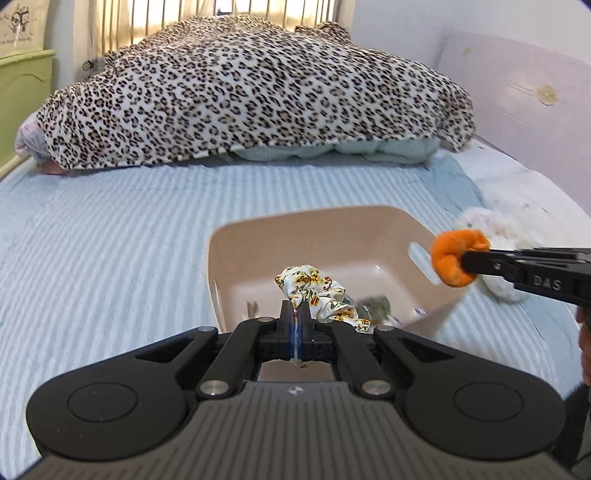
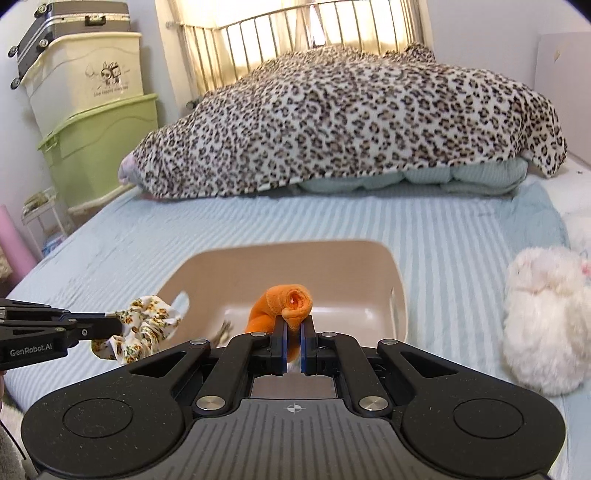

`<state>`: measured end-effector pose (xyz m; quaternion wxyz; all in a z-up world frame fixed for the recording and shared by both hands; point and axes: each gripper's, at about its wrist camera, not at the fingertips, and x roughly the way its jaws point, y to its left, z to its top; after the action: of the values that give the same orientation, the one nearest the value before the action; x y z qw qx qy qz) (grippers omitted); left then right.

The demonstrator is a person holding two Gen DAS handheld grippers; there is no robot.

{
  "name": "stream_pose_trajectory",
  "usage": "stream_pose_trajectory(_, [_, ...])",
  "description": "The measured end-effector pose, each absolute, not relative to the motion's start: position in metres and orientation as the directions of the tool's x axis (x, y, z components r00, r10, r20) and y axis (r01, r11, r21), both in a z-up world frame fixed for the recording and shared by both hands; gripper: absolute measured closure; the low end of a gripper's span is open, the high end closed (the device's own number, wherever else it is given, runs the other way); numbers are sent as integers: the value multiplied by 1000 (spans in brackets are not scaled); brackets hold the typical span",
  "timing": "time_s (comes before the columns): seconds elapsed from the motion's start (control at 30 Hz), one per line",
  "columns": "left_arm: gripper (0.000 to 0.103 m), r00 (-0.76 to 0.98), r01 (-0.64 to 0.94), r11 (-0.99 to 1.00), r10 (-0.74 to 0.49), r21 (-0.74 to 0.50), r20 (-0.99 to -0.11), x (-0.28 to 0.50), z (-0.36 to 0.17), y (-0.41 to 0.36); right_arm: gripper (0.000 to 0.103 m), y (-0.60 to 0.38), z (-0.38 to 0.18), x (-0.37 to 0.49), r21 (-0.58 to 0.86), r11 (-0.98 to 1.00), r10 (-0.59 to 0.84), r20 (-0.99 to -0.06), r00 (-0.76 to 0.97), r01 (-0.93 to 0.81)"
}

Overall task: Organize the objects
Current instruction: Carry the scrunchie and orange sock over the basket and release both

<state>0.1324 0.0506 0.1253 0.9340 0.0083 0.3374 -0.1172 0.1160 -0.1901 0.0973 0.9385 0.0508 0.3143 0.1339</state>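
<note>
Left tongs [image 1: 300,310] clamp a floral scrunchie [image 1: 317,290] and right tongs [image 2: 293,325] clamp an orange cloth [image 2: 284,302], both over the beige basin [image 2: 369,258] just ahead on the bed [image 1: 110,229].

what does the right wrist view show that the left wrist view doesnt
Only the right wrist view shows the grey suitcase stacked on the cream bin, the pink roll, and the whole white plush toy.

Only the left wrist view shows the lilac headboard and dark items on the floor of the beige tub.

Both show the tub, the leopard blanket, the green bin, the left gripper shut on the floral scrunchie, and the right gripper shut on the orange cloth.
</note>
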Motion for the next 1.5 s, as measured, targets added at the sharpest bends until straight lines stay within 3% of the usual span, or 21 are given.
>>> stream_pose_trajectory(0.23, [101,729,180,983,-162,-42,-665,182,108,37,98,-191,91,152,172,969,245,-590,770,-177])
stream_pose_trajectory(0.73, [99,579,120,992,-53,21,-814,243,33,22,96,-183,35,210,123,984,176,-744,644,-128])
stream_pose_trajectory(0.83, [88,562,108,994,-46,18,-826,244,31,24,90,-181,30,215,127,983,181,-768,614,-131])
stream_pose_trajectory(0.87, [77,554,101,995,-39,20,-831,245,32,24,74,-181,29,215,129,984,180,-772,609,-127])
stream_pose_trajectory(0.9, [74,547,102,995,-46,12,-836,245,34,24,70,-181,29,214,127,984,175,-775,607,-122])
stream_pose_trajectory(0.97, [62,545,117,993,-78,-16,-835,241,40,25,50,-182,32,210,129,984,179,-770,613,-125])
stream_pose_trajectory(1.0, [55,548,124,992,-83,-18,-833,239,43,25,46,-183,35,208,121,984,175,-764,621,-128])
stream_pose_trajectory(1.03, [33,554,118,993,-69,-4,-829,236,47,23,40,-182,38,204,104,985,167,-757,632,-135])
stream_pose_trajectory(1.07, [17,570,108,994,-53,11,-820,233,52,23,37,-182,41,202,88,986,161,-752,639,-144])
stream_pose_trajectory(1.17, [14,603,102,995,-70,-10,-795,223,65,26,26,-182,50,194,65,986,152,-748,646,-157])
stream_pose_trajectory(1.5, [14,620,85,996,-75,-28,-781,191,87,37,14,-185,75,161,84,985,162,-729,665,-149])
